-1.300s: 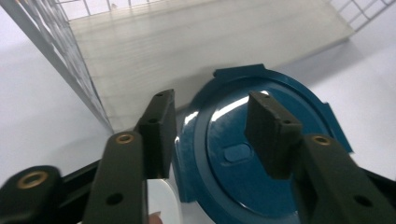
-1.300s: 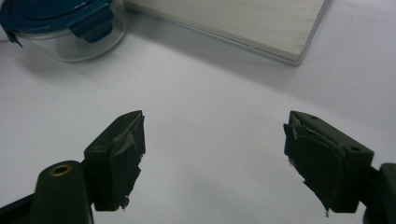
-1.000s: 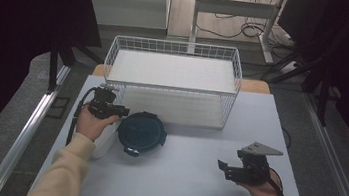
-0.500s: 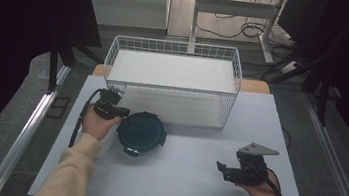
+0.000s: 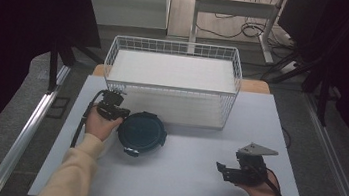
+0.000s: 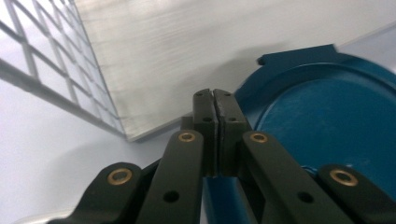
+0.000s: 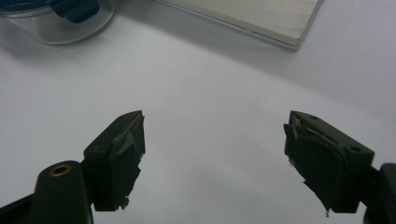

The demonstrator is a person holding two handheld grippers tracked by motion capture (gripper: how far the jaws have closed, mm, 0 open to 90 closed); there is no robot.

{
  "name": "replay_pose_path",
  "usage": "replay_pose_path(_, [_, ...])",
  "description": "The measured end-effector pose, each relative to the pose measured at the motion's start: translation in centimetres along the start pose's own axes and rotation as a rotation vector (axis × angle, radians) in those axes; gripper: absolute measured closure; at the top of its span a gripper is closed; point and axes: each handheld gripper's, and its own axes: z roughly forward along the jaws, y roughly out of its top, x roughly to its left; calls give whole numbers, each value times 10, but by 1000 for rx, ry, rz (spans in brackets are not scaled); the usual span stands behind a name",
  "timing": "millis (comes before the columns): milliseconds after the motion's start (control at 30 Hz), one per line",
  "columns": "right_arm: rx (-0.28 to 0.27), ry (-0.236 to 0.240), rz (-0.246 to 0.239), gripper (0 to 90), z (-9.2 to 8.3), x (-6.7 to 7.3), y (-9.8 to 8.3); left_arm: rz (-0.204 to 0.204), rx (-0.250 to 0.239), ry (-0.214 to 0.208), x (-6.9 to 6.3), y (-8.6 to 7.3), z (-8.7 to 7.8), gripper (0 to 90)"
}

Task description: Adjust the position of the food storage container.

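A round clear container with a dark blue clip lid (image 5: 142,133) stands on the white table (image 5: 181,189) just in front of the wire basket (image 5: 171,88). My left gripper (image 5: 121,114) is at the lid's left rim, jaws pressed together. In the left gripper view the left gripper (image 6: 215,93) is shut, and the blue lid (image 6: 336,130) lies right beside and under the jaws. Whether they pinch its edge I cannot tell. My right gripper (image 5: 220,169) rests low at the table's front right; in its own view the right gripper (image 7: 215,140) stands open over bare table.
The white wire basket (image 6: 42,79) holds a pale flat board (image 6: 187,46) and stands at the back middle of the table. Its board corner (image 7: 261,21) and the container (image 7: 60,21) show far off in the right gripper view. Dark floor and metal rails surround the table.
The left hand has edged slightly right toward the lid. The container and the right hand have stayed where they were.
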Motion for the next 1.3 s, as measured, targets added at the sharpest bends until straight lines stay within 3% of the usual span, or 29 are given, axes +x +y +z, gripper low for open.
replay_pose_path(267, [12, 1, 0, 200, 2, 0, -1, -16, 35, -4, 3, -1, 7, 898])
replay_pose_path(367, [16, 3, 0, 200, 3, 0, -1, -30, 32, -27, 6, -2, 9, 900])
replay_pose_path(567, [21, 5, -2, 199, 6, 0, -1, -18, 39, -38, 5, -3, 8, 900])
replay_pose_path(733, [23, 6, -3, 199, 7, 2, 0, -12, 42, -54, 0, -4, 10, 900])
replay_pose_path(767, [26, 7, -7, 199, 8, 3, 0, 13, 43, -53, -4, -4, 10, 900])
replay_pose_path(867, [28, 10, -12, 199, 9, 4, 0, 8, 39, -68, -11, -3, 11, 900])
replay_pose_path(1033, [29, 10, -12, 199, 9, 4, 0, 43, 48, -82, -19, -3, 11, 900])
replay_pose_path(1167, [27, 7, -10, 199, 9, 4, 0, 40, 64, -95, -23, -5, 10, 900])
replay_pose_path(1300, [25, 9, -12, 199, 10, 4, 0, 71, 74, -116, -33, -7, 8, 900])
